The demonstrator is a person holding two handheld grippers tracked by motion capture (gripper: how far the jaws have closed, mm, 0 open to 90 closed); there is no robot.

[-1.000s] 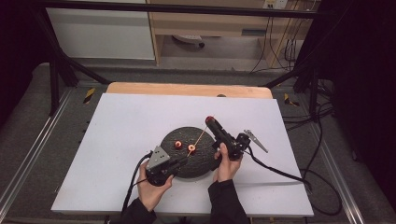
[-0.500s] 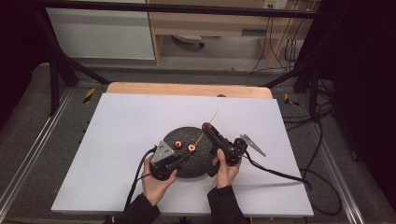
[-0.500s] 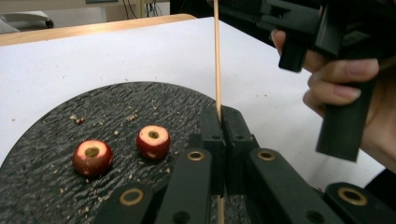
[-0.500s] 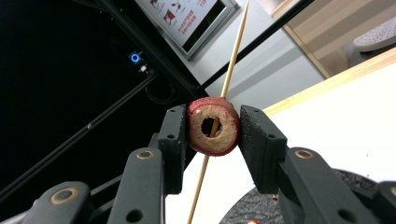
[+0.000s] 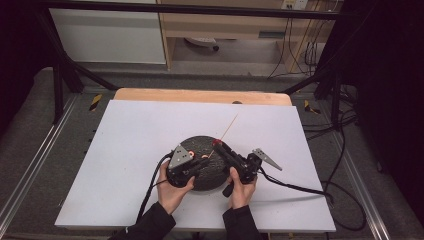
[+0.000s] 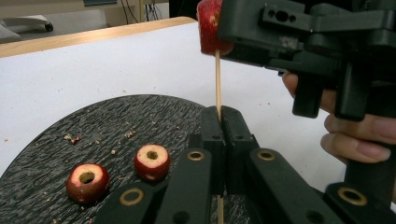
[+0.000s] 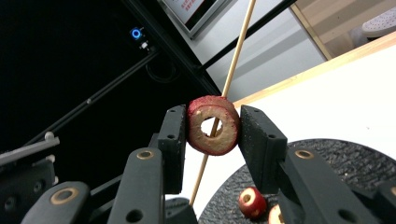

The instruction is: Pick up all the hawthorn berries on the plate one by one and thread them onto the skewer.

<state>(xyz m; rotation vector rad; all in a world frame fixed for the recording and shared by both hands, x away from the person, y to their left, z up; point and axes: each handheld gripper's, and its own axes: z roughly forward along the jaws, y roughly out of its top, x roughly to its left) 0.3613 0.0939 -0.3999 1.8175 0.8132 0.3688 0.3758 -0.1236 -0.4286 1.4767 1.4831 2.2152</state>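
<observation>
In the high view, a person's two hands come in from the bottom edge over a white table (image 5: 125, 150), each holding a gripper above a dark round plate (image 5: 200, 145) that lies near the table's front middle. The left gripper (image 5: 197, 162) sits over the plate's left part, its jaws closed on the lower end of a thin wooden skewer (image 5: 229, 127) that slants up and away toward the far right. The right gripper (image 5: 218, 144) reaches in from the right, and a red fruit ring (image 5: 216, 143) sits at its tip, right on the skewer. In the left gripper view, the left gripper (image 6: 220, 121) has its jaws pressed together around the skewer (image 6: 217, 79), which stands upright between them; the fruit ring (image 6: 209, 25) is above, on the skewer, clamped in the right gripper just beside it. Two more cored fruit pieces (image 6: 152, 162) lie on the plate (image 6: 70, 121) to the left, among crumbs. In the right gripper view, the right gripper (image 7: 214, 126) pinches the fruit ring (image 7: 213, 125) from both sides, hole facing the camera, and the skewer (image 7: 233, 60) passes through that hole on a slant, above the plate (image 7: 364, 158).
</observation>
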